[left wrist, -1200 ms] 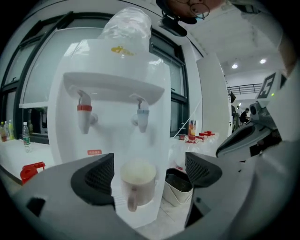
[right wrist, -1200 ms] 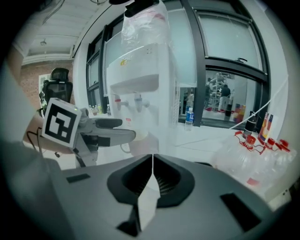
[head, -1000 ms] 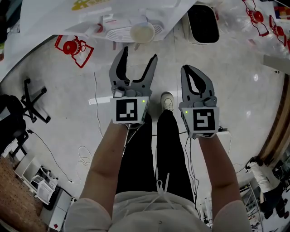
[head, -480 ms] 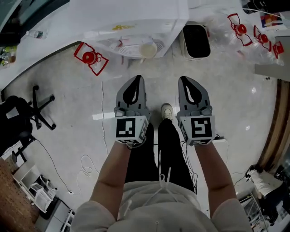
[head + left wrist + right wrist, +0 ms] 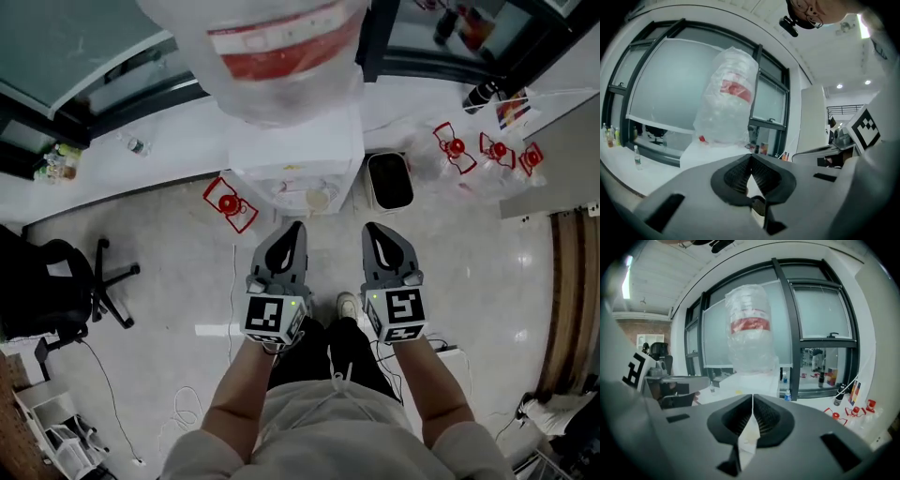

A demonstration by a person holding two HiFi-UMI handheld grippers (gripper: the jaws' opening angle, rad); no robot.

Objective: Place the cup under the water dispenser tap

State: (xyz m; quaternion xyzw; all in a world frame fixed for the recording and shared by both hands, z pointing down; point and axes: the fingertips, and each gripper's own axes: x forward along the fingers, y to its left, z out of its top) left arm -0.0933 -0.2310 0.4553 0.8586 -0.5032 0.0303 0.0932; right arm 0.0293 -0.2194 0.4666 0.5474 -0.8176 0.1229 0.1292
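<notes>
left claw [image 5: 296, 228] was open a sec ago, now shut. 1 cup [image 5: 317, 199] in 1 water dispenser [image 5: 298, 161]. 2 claws: right claw [image 5: 371, 228] also shut, both empty.

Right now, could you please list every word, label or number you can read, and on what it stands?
None can be read.
Water bottle: red label band, print too blurred.
Left gripper and right gripper: square marker patterns, no words.
</notes>
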